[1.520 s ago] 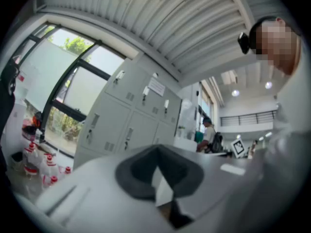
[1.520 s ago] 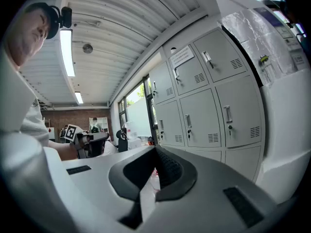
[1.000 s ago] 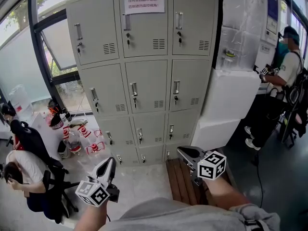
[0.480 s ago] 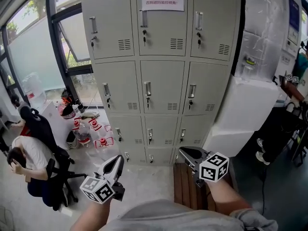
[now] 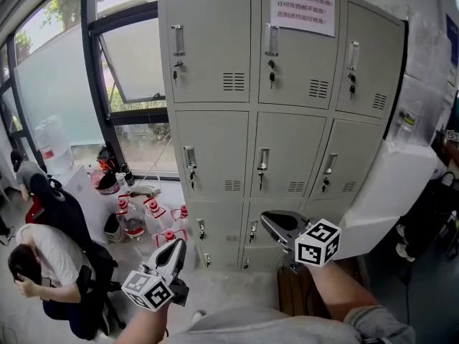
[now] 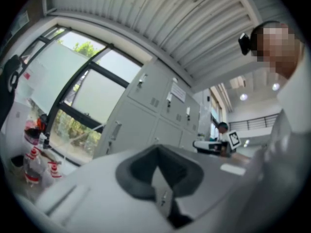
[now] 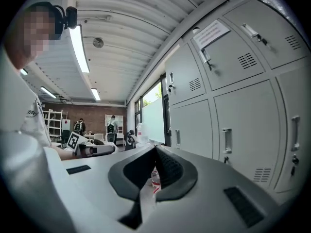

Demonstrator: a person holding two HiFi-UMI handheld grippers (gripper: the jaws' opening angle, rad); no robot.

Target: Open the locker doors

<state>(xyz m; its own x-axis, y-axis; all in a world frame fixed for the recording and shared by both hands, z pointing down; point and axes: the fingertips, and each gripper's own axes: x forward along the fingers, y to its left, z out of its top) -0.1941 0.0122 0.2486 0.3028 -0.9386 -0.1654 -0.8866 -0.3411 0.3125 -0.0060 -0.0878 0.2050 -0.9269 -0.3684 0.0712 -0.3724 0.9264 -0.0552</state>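
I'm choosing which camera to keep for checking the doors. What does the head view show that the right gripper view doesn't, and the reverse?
Only the head view: a seated person at lower left, white boxes right of the lockers, and the marker cube on the right tongs. Only the right gripper view: a ceiling light strip and a far brick wall. Both: the grey lockers, every visible door shut, and the paper notice.

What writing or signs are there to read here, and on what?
White paper notice, top middle door of the grey metal locker: three lines of red Chinese characters, too small to read.
Red-and-white labels on the clear plastic bottles by the window: too small to read.
Nothing else legible.
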